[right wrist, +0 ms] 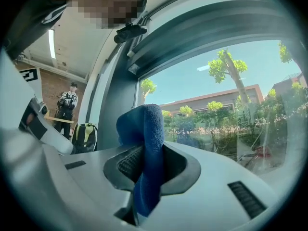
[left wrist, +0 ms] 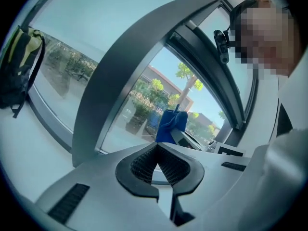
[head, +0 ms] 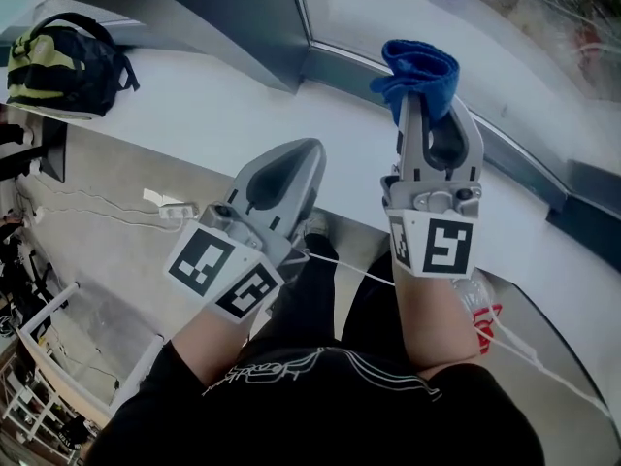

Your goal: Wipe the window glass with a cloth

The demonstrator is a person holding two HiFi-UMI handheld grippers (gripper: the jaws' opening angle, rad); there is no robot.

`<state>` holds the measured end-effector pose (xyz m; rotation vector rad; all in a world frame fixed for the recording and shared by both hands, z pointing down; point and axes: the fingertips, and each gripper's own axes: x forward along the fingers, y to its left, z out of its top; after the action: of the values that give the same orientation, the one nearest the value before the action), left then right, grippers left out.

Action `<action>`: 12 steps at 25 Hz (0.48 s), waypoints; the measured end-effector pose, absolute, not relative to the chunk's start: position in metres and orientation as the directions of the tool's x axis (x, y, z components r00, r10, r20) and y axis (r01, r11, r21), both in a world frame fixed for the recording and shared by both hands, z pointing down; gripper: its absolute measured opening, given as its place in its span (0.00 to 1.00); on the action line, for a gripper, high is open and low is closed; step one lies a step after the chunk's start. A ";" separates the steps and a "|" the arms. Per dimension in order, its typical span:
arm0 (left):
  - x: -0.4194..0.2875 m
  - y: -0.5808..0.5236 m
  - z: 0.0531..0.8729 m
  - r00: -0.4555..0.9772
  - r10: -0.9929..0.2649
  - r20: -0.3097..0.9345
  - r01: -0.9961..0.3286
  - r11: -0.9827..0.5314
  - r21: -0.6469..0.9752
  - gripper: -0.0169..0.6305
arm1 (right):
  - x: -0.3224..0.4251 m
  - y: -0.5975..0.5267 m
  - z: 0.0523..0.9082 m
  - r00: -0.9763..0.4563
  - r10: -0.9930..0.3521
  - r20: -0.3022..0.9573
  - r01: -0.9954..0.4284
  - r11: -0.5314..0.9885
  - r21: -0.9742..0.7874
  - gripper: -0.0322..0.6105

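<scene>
Blue cloth (right wrist: 146,129) pinched in right gripper (right wrist: 144,170), bunched above

Nothing legible shows anywhere. The marker cubes (head: 225,270) on the left gripper (head: 296,153) and right gripper (head: 432,105) bear only black-and-white square patterns. At 6 o'clock in the head view, the white print on the black shirt (head: 320,406) is unreadable.

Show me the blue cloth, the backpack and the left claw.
blue cloth (head: 419,66): head view, on its bunched top.
backpack (head: 60,64): head view, on the middle of its body.
left claw (left wrist: 157,146): left gripper view, where its tips meet.
</scene>
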<state>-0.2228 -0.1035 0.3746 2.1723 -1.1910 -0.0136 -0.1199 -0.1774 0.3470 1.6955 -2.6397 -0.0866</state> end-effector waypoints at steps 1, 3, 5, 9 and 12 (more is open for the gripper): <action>-0.232 -0.104 0.375 0.580 -0.762 0.288 -0.753 -0.366 0.547 0.04 | -0.131 -0.182 0.349 -0.422 -0.906 -0.027 -0.906 0.421 0.041 0.15; -0.248 -0.106 0.377 0.564 -0.774 0.288 -0.759 -0.348 0.550 0.04 | -0.152 -0.190 0.351 -0.436 -0.899 -0.028 -0.900 0.435 0.032 0.15; -0.263 -0.107 0.380 0.549 -0.783 0.292 -0.764 -0.330 0.554 0.04 | -0.171 -0.199 0.354 -0.452 -0.892 -0.029 -0.892 0.451 0.032 0.15; -0.289 -0.108 0.386 0.529 -0.793 0.301 -0.774 -0.306 0.555 0.04 | -0.199 -0.217 0.362 -0.456 -0.889 -0.026 -0.890 0.456 0.035 0.15; -0.303 -0.110 0.389 0.519 -0.799 0.305 -0.777 -0.291 0.558 0.04 | -0.214 -0.232 0.367 -0.449 -0.893 -0.025 -0.893 0.448 0.031 0.15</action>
<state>-0.3032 -0.1101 0.3890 2.0931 -1.2774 -0.0420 -0.2138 -0.2319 0.3666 1.6517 -2.6772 -0.0621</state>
